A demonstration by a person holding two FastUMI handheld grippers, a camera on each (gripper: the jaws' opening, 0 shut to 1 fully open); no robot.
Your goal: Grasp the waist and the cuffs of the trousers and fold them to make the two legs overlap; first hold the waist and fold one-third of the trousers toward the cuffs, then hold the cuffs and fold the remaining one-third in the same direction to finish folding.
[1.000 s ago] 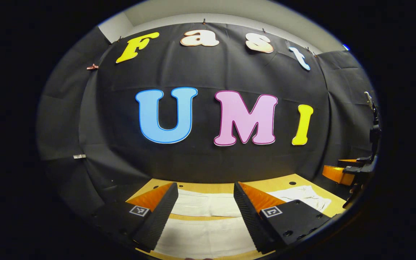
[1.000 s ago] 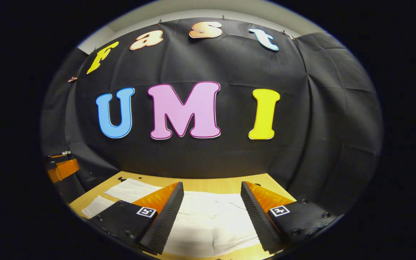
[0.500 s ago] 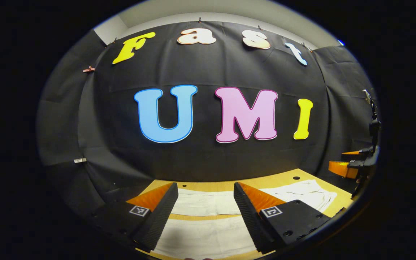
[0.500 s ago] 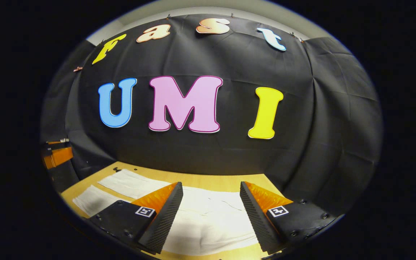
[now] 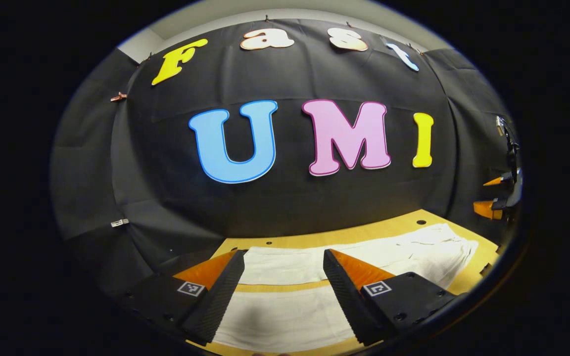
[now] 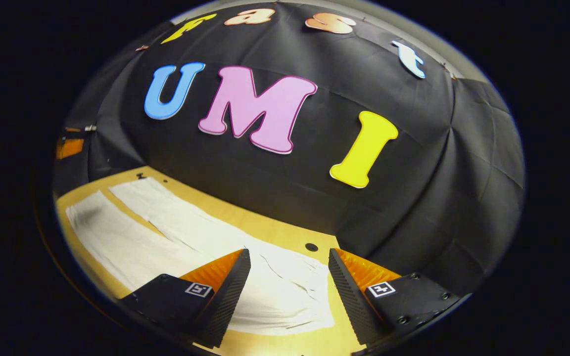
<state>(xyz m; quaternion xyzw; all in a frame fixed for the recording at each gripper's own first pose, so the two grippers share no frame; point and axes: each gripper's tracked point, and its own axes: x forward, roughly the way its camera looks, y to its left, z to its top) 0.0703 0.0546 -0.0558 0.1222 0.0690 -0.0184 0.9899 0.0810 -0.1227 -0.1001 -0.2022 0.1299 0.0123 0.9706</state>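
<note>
The white trousers [image 5: 285, 316] lie flat on the wooden surface [image 5: 344, 236], legs apart with a strip of wood between them. The left claw [image 5: 280, 296] hangs spread over the cuffs; the right claw [image 6: 287, 291], spread too, has tilted and swung toward the waist, so the first grasp looks near

Trousers [image 5: 285, 319] matt cloth; table [image 6: 275, 230] seemingly smooth wood.

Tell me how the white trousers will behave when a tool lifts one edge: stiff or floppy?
Probably floppy: the trousers lie flat with soft wrinkles near the right tool, so a lifted edge should drape. They look thin and light, and might slide on the smooth wooden table.
</note>
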